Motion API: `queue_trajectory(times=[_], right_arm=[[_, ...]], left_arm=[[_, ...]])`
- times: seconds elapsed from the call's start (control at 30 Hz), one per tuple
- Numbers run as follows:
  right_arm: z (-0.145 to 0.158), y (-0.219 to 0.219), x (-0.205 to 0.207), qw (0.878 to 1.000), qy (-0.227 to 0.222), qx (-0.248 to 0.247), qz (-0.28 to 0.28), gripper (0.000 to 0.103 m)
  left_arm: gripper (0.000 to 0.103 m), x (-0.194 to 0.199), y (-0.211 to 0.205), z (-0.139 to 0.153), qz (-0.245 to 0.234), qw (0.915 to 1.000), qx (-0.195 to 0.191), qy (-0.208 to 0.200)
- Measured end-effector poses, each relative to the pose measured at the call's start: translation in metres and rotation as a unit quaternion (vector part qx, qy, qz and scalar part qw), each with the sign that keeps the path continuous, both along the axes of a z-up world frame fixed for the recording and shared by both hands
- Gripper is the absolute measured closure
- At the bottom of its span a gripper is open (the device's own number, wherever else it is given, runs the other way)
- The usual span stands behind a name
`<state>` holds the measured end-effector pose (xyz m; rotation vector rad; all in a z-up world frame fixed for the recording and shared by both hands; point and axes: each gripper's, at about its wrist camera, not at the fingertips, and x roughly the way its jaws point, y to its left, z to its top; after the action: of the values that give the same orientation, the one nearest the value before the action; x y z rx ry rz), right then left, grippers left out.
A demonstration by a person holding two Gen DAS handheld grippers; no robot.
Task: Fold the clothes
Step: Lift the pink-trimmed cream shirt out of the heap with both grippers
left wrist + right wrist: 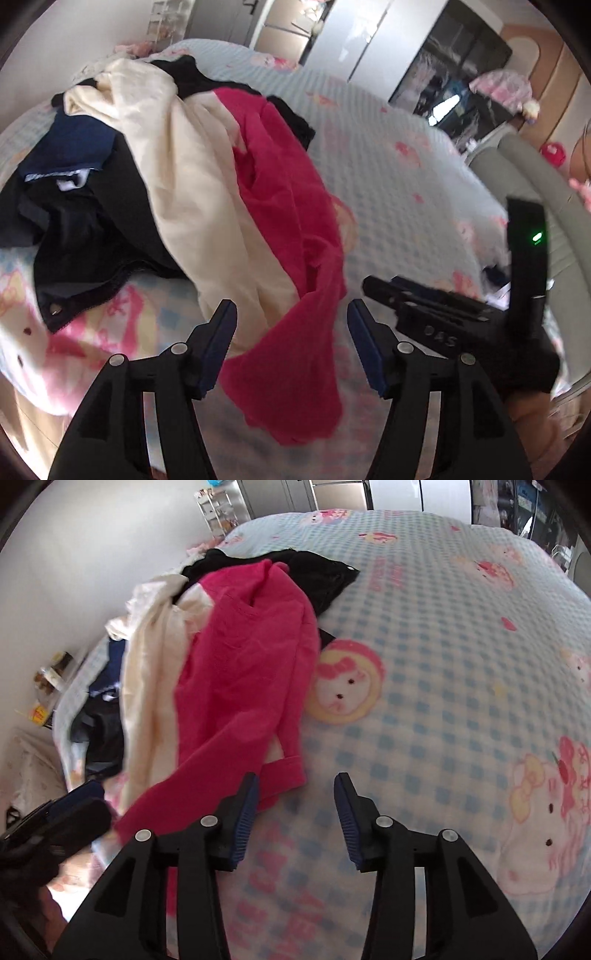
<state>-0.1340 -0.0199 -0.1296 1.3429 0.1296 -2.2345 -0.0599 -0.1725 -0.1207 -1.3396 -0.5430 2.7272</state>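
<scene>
A heap of clothes lies on the checked cartoon bedspread. On top is a bright pink garment, draped over a cream one, with black clothing and a navy piece beside them. My left gripper is open; the pink garment's lower end lies under the gap and the pads do not press on it. My right gripper is open over bare bedspread. The pink garment ends in a cuff just beside its left finger.
The bedspread to the right of the heap carries only its print. A white wall runs along the bed's left side, with small items on a low stand. Cabinets and a dark shelf unit stand beyond the bed.
</scene>
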Motion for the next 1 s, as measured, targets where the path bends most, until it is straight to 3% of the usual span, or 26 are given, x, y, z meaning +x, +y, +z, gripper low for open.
queue_trajectory(times=[0.1, 0.13, 0.17, 0.2, 0.3, 0.4, 0.5, 0.57, 0.63, 0.7, 0.73, 0.77, 0.8, 0.83, 0.87, 0.93, 0.97, 1.0], right_arm=[[-0.008, 0.002, -0.008, 1.000, -0.006, 0.017, -0.005, 0.060], [-0.011, 0.003, -0.010, 1.000, -0.009, 0.018, -0.007, 0.060], [-0.013, 0.003, -0.012, 1.000, -0.015, 0.018, -0.010, 0.060], [-0.016, 0.002, -0.013, 1.000, -0.022, 0.016, -0.012, 0.060], [-0.019, -0.009, -0.015, 0.999, -0.032, 0.006, 0.000, 0.059], [-0.021, -0.024, -0.015, 0.999, -0.022, 0.012, 0.021, 0.049], [-0.024, -0.032, -0.022, 0.999, -0.028, -0.002, 0.020, 0.047], [-0.025, -0.036, -0.027, 0.999, -0.033, -0.015, 0.017, 0.041], [-0.031, -0.045, -0.036, 0.998, -0.046, -0.024, 0.026, 0.023], [-0.042, -0.054, -0.044, 0.997, -0.065, -0.026, 0.033, 0.024], [-0.049, -0.058, -0.048, 0.996, -0.083, -0.029, 0.035, 0.037], [-0.054, -0.060, -0.050, 0.994, -0.098, -0.037, 0.039, 0.053], [-0.053, -0.060, -0.049, 0.994, -0.097, -0.041, 0.042, 0.078], [-0.048, -0.058, -0.045, 0.995, -0.084, -0.040, 0.043, 0.084], [-0.044, -0.057, -0.041, 0.996, -0.072, -0.040, 0.044, 0.091], [-0.035, -0.054, -0.033, 0.997, -0.048, -0.039, 0.047, 0.095], [-0.030, -0.052, -0.029, 0.997, -0.036, -0.039, 0.048, 0.096], [-0.025, -0.049, -0.025, 0.998, -0.024, -0.039, 0.047, 0.096]], left_arm=[[0.040, -0.017, 0.010, -0.019, -0.025, 0.9996, 0.011, -0.004], [0.055, -0.022, 0.011, -0.025, -0.021, 0.9997, 0.004, -0.012], [0.085, -0.026, 0.011, -0.030, -0.017, 0.9997, -0.004, -0.020], [0.090, -0.026, 0.007, -0.032, -0.009, 0.9997, -0.002, -0.022], [0.094, -0.015, -0.017, -0.030, 0.019, 0.9994, 0.026, -0.014], [0.097, 0.007, -0.046, -0.018, 0.061, 0.9977, 0.028, 0.003], [0.098, 0.032, -0.077, -0.002, 0.111, 0.9933, 0.025, 0.020], [0.098, 0.045, -0.091, 0.002, 0.136, 0.9901, 0.026, 0.023], [0.098, 0.052, -0.098, 0.000, 0.150, 0.9881, 0.028, 0.019], [0.098, 0.056, -0.101, -0.008, 0.148, 0.9881, 0.039, 0.014], [0.096, 0.056, -0.099, -0.012, 0.135, 0.9892, 0.056, 0.005], [0.085, 0.055, -0.098, -0.017, 0.122, 0.9898, 0.074, -0.005], [0.071, 0.052, -0.095, -0.020, 0.111, 0.9899, 0.087, -0.013], [0.040, 0.049, -0.092, -0.024, 0.099, 0.9899, 0.100, -0.019], [0.034, 0.046, -0.089, -0.028, 0.097, 0.9895, 0.105, -0.022], [0.040, 0.039, -0.082, -0.035, 0.086, 0.9900, 0.107, -0.031], [0.060, 0.034, -0.078, -0.037, 0.076, 0.9908, 0.106, -0.037], [0.071, 0.030, -0.073, -0.039, 0.066, 0.9915, 0.104, -0.043]])
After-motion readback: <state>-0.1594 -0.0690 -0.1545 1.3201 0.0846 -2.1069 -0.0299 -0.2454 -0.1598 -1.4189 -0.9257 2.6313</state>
